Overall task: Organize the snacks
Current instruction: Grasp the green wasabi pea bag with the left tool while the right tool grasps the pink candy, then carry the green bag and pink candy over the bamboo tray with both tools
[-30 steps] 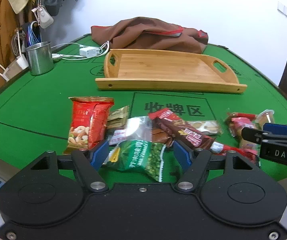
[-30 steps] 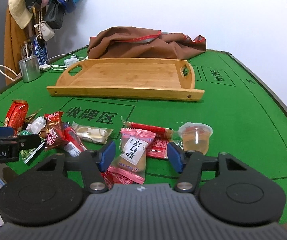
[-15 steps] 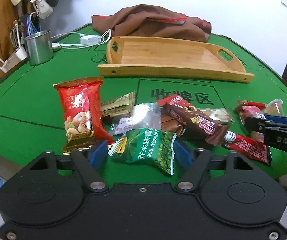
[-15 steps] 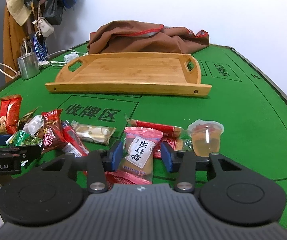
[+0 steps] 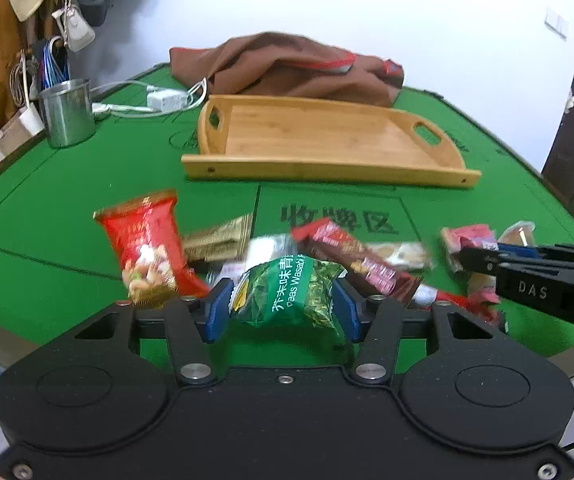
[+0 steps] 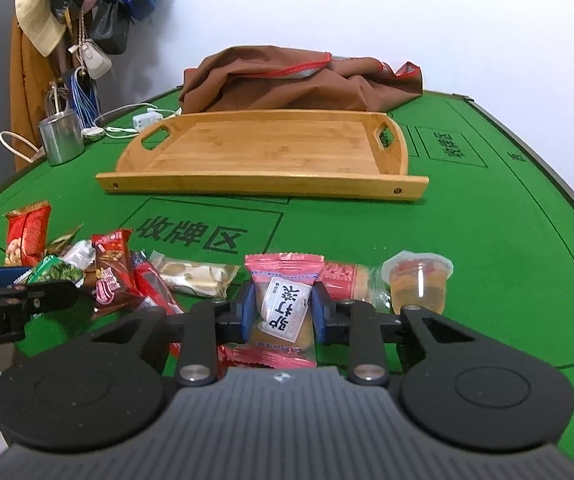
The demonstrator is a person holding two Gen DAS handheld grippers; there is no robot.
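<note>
The left tongs [image 5: 283,310] are clamped on the green wasabi-pea packet [image 5: 291,292], its blue pads pressing the packet's 2 sides, at the near edge of the green surface [image 5: 67,216]. Whether the packet is lifted or resting there cannot be told. Just beside it to the left lies the red nut packet [image 5: 147,244], with a gold sachet [image 5: 219,240] behind and a brown chocolate bar wrapper [image 5: 351,256] to the right; these are blurred in the left wrist view.

The right tongs [image 6: 283,312] are clamped on the pink-and-white cake packet [image 6: 285,304], also by the near edge. A red-striped packet [image 6: 347,280] lies just behind it on the right, and a clear jelly cup [image 6: 417,284] stands upright beside that. To the left lie a pale biscuit packet [image 6: 195,276] and a red stick packet [image 6: 153,284], then the rest of the pile toward the near left corner.

The wooden tray [image 6: 263,182] sits in the middle of the surface, well apart from the snacks, with nothing in it. Behind it a brown cloth bag [image 6: 299,80] is heaped at the far edge. A steel mug [image 6: 61,142] stands near the far left edge, with a white charger [image 5: 165,100] and its cable close by.
</note>
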